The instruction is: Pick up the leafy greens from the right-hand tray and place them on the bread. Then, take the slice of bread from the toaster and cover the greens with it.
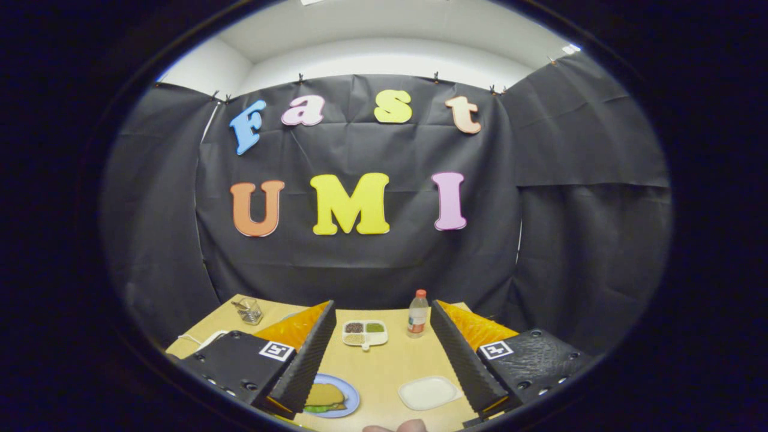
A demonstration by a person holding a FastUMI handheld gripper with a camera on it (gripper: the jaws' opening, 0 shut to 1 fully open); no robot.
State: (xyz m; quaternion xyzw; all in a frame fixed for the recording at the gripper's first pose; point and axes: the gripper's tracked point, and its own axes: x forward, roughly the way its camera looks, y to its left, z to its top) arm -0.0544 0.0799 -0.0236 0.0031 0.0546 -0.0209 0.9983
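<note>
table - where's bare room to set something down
Bare table lies between the open gripper fingers, bordered by condiment dish, bottle, blue plate with sandwich and white tray. Crowded near the plate and tray.

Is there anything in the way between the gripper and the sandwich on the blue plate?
No, nothing visible blocks it. The gripper is open and holds nothing, with bare table between its fingers. The sandwich on the blue plate lies right beside one finger. The white tray, bottle and divided dish sit off to the side or beyond.
</note>
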